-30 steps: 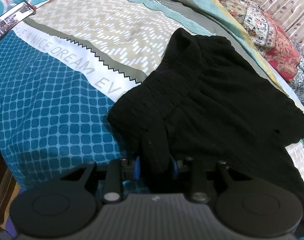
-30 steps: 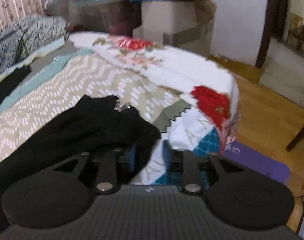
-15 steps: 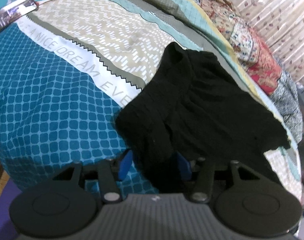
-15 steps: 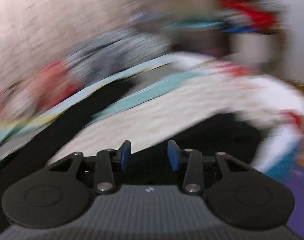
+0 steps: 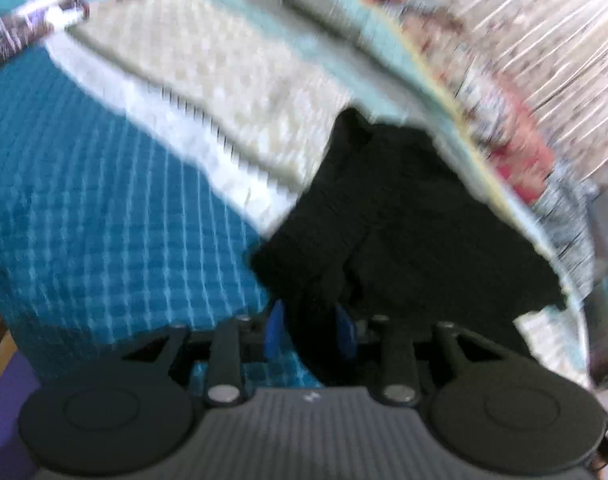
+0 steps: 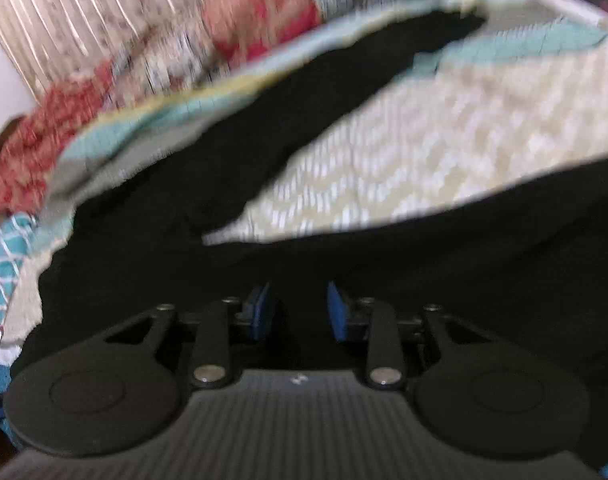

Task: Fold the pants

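The black pants (image 5: 416, 216) lie on a patterned bedspread (image 5: 104, 200). In the left wrist view my left gripper (image 5: 309, 330) is shut on a bunched fold of the black cloth, which fills the gap between its blue pads. In the right wrist view the pants (image 6: 344, 260) spread in a wide black band under my right gripper (image 6: 298, 311). One leg (image 6: 344, 80) runs up and to the right across the beige sheet. The right gripper's blue pads stand apart with black cloth behind them; I cannot tell whether they hold it. Both views are blurred.
A floral quilt (image 5: 516, 152) and a striped curtain (image 5: 544, 40) lie along the far side of the bed. A phone-like object (image 5: 32, 24) rests at the bed's top left. The same quilt (image 6: 104, 92) shows in the right wrist view.
The right gripper has swung from the foot of the bed toward the far side, over the pants, with its jaws wider. The left gripper keeps its hold and has shifted, pulling the cloth.
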{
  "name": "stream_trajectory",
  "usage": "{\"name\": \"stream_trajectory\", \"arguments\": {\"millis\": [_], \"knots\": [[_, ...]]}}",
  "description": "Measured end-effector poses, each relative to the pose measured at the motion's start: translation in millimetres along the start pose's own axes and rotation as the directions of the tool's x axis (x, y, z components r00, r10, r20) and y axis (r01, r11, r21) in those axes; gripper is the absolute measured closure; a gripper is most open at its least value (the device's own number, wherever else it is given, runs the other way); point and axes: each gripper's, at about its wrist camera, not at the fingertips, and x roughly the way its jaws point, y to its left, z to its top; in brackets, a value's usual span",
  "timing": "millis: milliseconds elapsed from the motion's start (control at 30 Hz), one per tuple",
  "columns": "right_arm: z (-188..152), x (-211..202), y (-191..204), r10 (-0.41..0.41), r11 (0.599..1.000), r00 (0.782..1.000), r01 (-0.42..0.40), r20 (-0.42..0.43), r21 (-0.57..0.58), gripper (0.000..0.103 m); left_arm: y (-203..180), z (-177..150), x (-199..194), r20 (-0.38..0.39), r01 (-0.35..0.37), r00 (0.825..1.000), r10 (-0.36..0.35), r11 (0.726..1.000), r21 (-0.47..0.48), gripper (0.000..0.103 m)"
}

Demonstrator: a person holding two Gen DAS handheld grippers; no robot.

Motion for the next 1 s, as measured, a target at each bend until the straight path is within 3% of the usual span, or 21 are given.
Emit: {"name": "stream_trajectory", "arguments": {"millis": [67,167,367,600,767,900,1000], "knots": [[-0.6,-20.8,-1.1,-0.019,0.999,0.997,0.022,0.069,-0.039,0.063,-0.4,8.9,-15.5,0.079,-0.034,0.996,0.032,0.999,0.020,0.068],[1.0,-30.5,-9.2,-0.033,0.999,0.994,0.035,0.109,-0.018,0.063,-1.0,22.2,-20.2,0.127,-0.025,0.992,0.023,1.000,0.011,0.068],[-7.3,-23.7,-23.8,-0.056,0.997,0.993,0.050,0.101,0.063,0.063,-26.3,18.7,2.2,0.086,0.017,0.996,-0.023,0.998,0.063,0.068],[-10.2,-28.3,-27.0,-0.063,0.995,0.995,0.057,0.075,0.080,0.062,-34.0,-6.8,36.5,-0.022,-0.036,0.999,0.039,0.991,0.132,0.069],[1.0,-26.1,-34.1,-0.052,0.994,0.995,0.044,0.080,0.102,0.062,-40.6,23.1,21.8,0.041,-0.017,0.999,0.011,0.990,0.142,0.068],[15.8,-11.6,-41.0,-0.046,0.987,0.996,0.034,0.077,0.155,0.062,-79.1,76.8,33.2,0.126,-0.047,0.992,0.013,0.962,0.270,0.067],[22.3,-3.7,-43.5,-0.030,0.982,0.997,0.015,0.074,0.189,0.062,-125.5,110.8,68.3,0.182,-0.102,0.983,0.024,0.897,0.430,0.061]]}}
